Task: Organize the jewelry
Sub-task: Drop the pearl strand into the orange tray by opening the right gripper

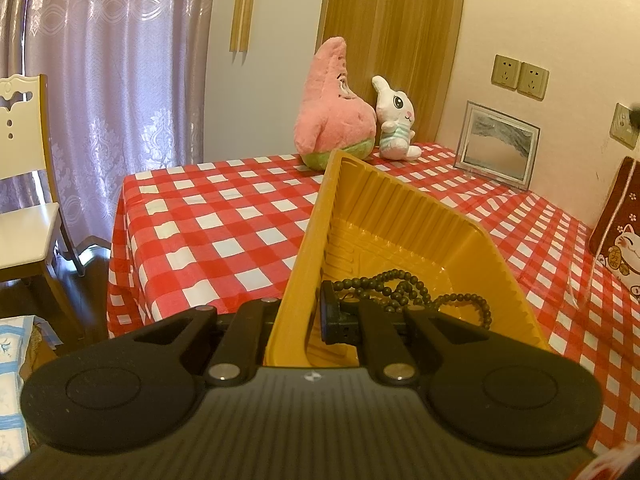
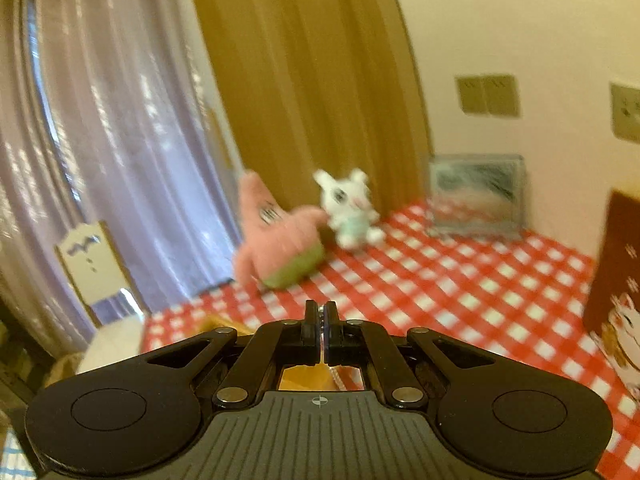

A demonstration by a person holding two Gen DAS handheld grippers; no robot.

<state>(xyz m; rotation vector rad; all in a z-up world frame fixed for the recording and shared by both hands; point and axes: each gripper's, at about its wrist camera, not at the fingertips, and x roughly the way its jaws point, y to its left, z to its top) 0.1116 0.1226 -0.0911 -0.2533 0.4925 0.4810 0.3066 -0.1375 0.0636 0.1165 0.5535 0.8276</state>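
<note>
Left wrist: ribbed yellow plastic tray (image 1: 404, 216) holds round dark beads (image 1: 400, 288).

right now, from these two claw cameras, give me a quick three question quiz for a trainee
1. True or false: the left claw is clamped on a side wall of the yellow tray.
2. What lies inside the tray? A) a string of dark beads B) a wristwatch C) a pair of scissors
3. Which soft toy sits closer to the picture frame?

Key: 1 true; 2 A; 3 the white rabbit, not the pink star.
</note>
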